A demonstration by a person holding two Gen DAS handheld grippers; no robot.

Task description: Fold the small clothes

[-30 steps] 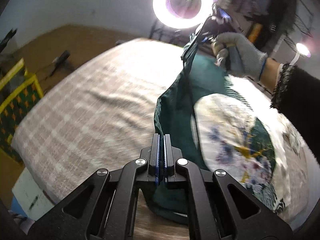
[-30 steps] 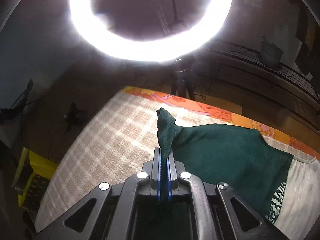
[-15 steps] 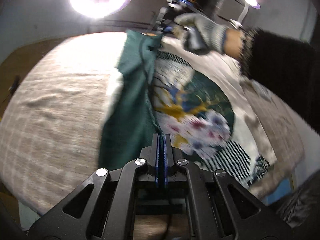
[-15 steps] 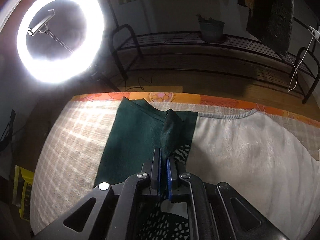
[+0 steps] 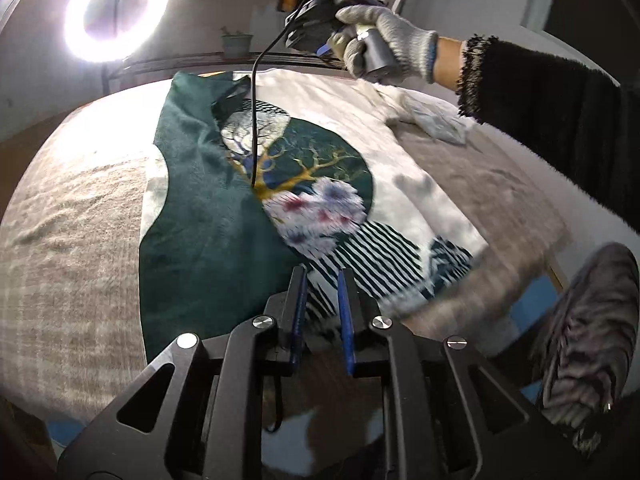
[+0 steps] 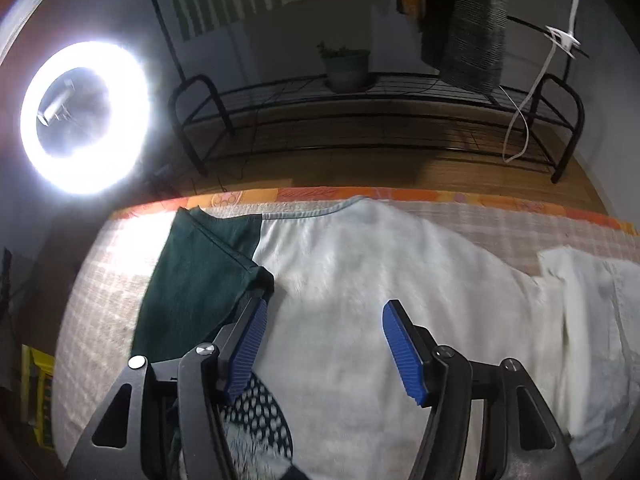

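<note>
Your left gripper (image 5: 323,276) hovers low over the near hem of the shirt (image 5: 340,184), its jaws parted by a narrow gap with nothing between them; the blue pads (image 5: 345,312) stand clear of the cloth.

Your right gripper (image 6: 324,332) has its jaws spread wide and empty above the white chest area of the same shirt (image 6: 360,280). In the left wrist view your gloved right hand (image 5: 384,46) holds that gripper raised above the far collar end, with a black cable (image 5: 254,120) hanging from it down over the print.

The shirt lies spread flat on the bed (image 5: 72,240), which carries a checked beige cover. It is white with a round dark-green tree print and a striped patch toward the hem. A dark-green flap (image 5: 200,216) is folded over its left side and lies flat along the print; the right wrist view shows the flap's upper corner (image 6: 200,268) just beside the left finger.

A second pale garment (image 6: 592,304) lies crumpled to the right of the shirt, close beside it. A ring light (image 6: 84,118) shines at the far left, with a black wire rack (image 6: 380,96) carrying a potted plant (image 6: 346,66) behind the bed.
</note>
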